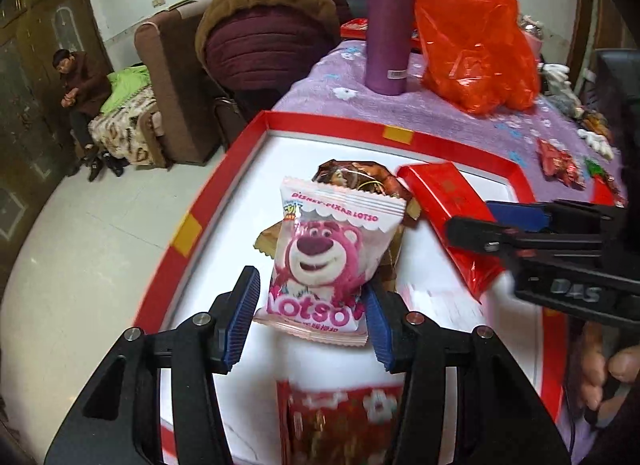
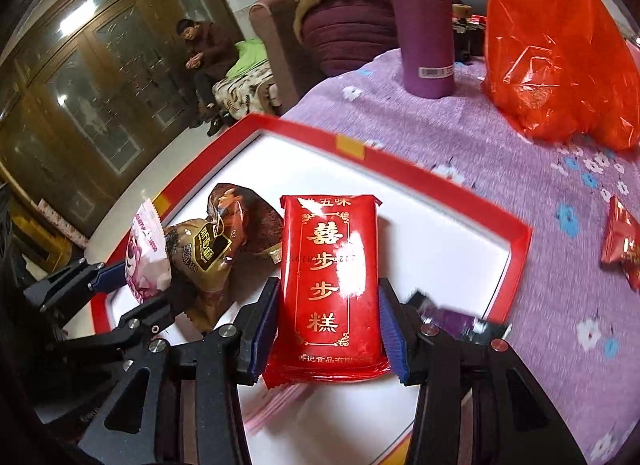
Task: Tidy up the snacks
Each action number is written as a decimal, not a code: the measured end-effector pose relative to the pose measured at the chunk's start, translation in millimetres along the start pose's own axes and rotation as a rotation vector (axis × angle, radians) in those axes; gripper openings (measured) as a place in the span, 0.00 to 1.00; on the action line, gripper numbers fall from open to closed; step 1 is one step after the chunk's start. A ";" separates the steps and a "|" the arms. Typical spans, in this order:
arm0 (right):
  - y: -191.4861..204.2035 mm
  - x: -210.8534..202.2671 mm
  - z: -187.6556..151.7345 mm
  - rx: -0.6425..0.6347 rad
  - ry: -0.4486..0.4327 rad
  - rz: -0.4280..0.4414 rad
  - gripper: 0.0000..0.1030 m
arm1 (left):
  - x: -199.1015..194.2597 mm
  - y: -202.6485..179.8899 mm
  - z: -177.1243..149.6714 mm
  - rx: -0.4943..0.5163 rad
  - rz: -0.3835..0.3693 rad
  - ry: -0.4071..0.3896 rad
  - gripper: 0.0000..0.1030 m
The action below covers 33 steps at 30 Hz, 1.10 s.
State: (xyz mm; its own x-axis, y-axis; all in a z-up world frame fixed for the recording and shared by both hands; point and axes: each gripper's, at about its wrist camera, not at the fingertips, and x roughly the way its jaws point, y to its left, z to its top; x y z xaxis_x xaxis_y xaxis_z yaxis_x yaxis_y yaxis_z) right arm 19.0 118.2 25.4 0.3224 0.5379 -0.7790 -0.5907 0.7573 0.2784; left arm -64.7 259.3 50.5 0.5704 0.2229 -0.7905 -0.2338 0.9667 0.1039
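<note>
A red-rimmed white tray (image 1: 320, 121) (image 2: 516, 249) lies on the purple cloth. My left gripper (image 1: 310, 319) straddles a pink Lotso snack packet (image 1: 324, 257), whose lower part lies between the open blue pads; a gap shows at the left pad. The packet also shows in the right wrist view (image 2: 146, 261). My right gripper (image 2: 328, 331) is shut on a red cake packet (image 2: 332, 277) over the tray; it also shows in the left wrist view (image 1: 444, 213). Brown snack packets (image 2: 216, 249) (image 1: 360, 177) lie in the tray behind.
A purple flask (image 1: 388, 21) and an orange plastic bag (image 1: 476, 37) stand on the cloth beyond the tray. Loose red snack packets (image 2: 622, 245) lie right of the tray, and another red packet (image 1: 340, 417) lies under my left gripper. A person sits far left.
</note>
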 end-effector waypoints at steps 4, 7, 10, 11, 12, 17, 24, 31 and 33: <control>-24.7 -31.1 3.5 0.056 -0.091 0.060 0.53 | -2.4 -1.3 6.0 -0.027 0.077 0.006 0.56; -53.1 -70.1 0.5 0.091 -0.203 0.048 0.64 | -20.1 -5.4 1.1 -0.015 0.121 -0.064 0.63; -92.0 -100.5 -4.7 0.153 -0.267 -0.004 0.68 | -37.4 -15.3 -3.5 0.011 0.137 -0.119 0.67; -105.7 -108.4 -6.9 0.175 -0.279 -0.018 0.68 | -40.5 -18.3 -3.0 0.020 0.134 -0.127 0.67; -125.1 -119.7 -12.3 0.211 -0.293 -0.037 0.68 | -46.4 -25.5 -4.2 0.042 0.123 -0.137 0.68; -207.1 -165.3 -40.8 0.363 -0.341 -0.122 0.68 | -61.0 -64.4 -2.3 0.152 0.066 -0.159 0.74; -306.9 -219.7 -89.2 0.514 -0.409 -0.163 0.73 | -63.3 -148.1 3.9 0.332 -0.106 -0.102 0.75; -346.3 -207.3 -104.4 0.577 -0.338 -0.141 0.73 | -56.2 -243.5 17.1 0.517 -0.178 -0.082 0.75; -344.0 -203.7 -103.2 0.557 -0.320 -0.164 0.73 | -56.1 -259.9 16.7 0.523 -0.207 -0.066 0.75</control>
State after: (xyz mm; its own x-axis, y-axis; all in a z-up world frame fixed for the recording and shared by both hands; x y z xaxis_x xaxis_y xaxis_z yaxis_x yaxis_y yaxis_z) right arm 80.1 -290.1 30.3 0.6301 0.4178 -0.6546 -0.0724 0.8709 0.4861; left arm -22.8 -2.3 78.0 0.6144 0.0129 -0.7889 0.3002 0.9208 0.2489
